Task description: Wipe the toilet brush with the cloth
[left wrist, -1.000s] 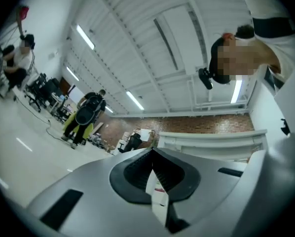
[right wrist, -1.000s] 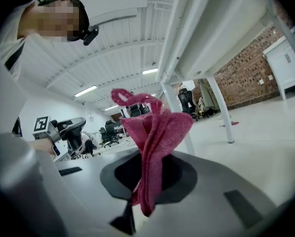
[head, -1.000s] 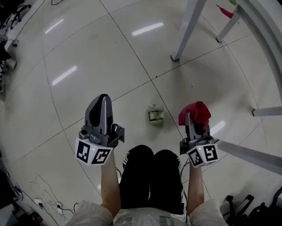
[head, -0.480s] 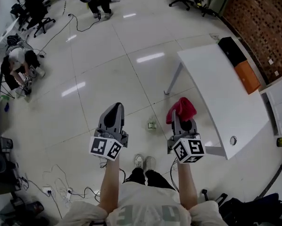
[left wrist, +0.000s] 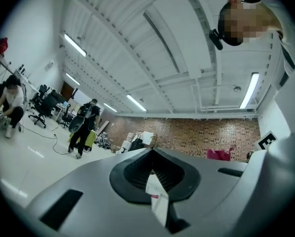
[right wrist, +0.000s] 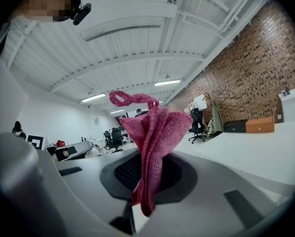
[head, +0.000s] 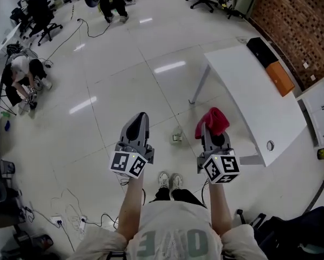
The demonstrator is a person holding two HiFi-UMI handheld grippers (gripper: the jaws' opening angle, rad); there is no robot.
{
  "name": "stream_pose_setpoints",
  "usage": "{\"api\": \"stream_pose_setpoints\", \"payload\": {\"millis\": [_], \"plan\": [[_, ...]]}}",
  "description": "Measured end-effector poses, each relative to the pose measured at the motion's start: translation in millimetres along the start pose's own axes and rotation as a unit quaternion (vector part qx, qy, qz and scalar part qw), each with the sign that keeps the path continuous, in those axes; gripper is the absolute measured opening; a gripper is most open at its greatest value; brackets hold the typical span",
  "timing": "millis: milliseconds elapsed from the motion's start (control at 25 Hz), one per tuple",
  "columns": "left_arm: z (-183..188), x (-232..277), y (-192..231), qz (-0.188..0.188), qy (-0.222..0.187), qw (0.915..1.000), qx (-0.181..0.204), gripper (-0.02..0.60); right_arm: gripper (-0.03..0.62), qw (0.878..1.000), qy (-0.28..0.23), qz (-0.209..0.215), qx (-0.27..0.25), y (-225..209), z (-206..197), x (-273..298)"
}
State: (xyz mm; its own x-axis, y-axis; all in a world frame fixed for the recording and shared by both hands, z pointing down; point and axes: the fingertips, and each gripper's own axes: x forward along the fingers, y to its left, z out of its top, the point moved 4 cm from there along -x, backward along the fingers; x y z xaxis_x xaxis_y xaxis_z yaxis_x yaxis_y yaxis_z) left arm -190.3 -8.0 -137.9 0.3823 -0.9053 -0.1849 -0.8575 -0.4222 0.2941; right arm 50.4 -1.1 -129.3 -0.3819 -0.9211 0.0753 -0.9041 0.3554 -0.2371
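Right gripper point(head: 209, 135) jaws are clamping the red cloth point(head: 212, 121); left gripper point(head: 139, 119) jaws are sitting closed, empty; probably needing the toilet brush grabbed first.

— What sort of place is this?
— An open-plan office or lab: swivel chairs point(head: 41, 15) at eleven o'clock, a long white tabletop point(head: 248, 91) at two, brick wall point(head: 292, 20) behind it, cables point(head: 75, 216) across glossy floor tiles point(head: 113, 91).

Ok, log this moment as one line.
left gripper: shut | right gripper: shut on pink cloth | green item: on floor, untouched
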Motion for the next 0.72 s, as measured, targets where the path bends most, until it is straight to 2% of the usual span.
{"api": "stream_pose_setpoints", "payload": {"millis": [120,320,520,720], "plan": [[1,-20,-4,-0.006,0.000,1.0000,0.005,0.003,0.031,1.000,0.004,0.001,-0.001,18,-10,-19],[16,-67,-27,-0.030,-0.035,0.9986,0.027,0.003,0.031,0.999,-0.020,0.016,-0.030,53,-10,-70],[42,-148,-79,-0.033,-0.076,0.9959,0.037,0.003,0.032,0.998,-0.043,0.023,-0.038,81,-15,-166],[33,-256,-147,-0.038,-0.045,0.9978,0.030,0.003,0.031,0.999,-0.046,0.020,-0.019,111,-38,-287]]}}
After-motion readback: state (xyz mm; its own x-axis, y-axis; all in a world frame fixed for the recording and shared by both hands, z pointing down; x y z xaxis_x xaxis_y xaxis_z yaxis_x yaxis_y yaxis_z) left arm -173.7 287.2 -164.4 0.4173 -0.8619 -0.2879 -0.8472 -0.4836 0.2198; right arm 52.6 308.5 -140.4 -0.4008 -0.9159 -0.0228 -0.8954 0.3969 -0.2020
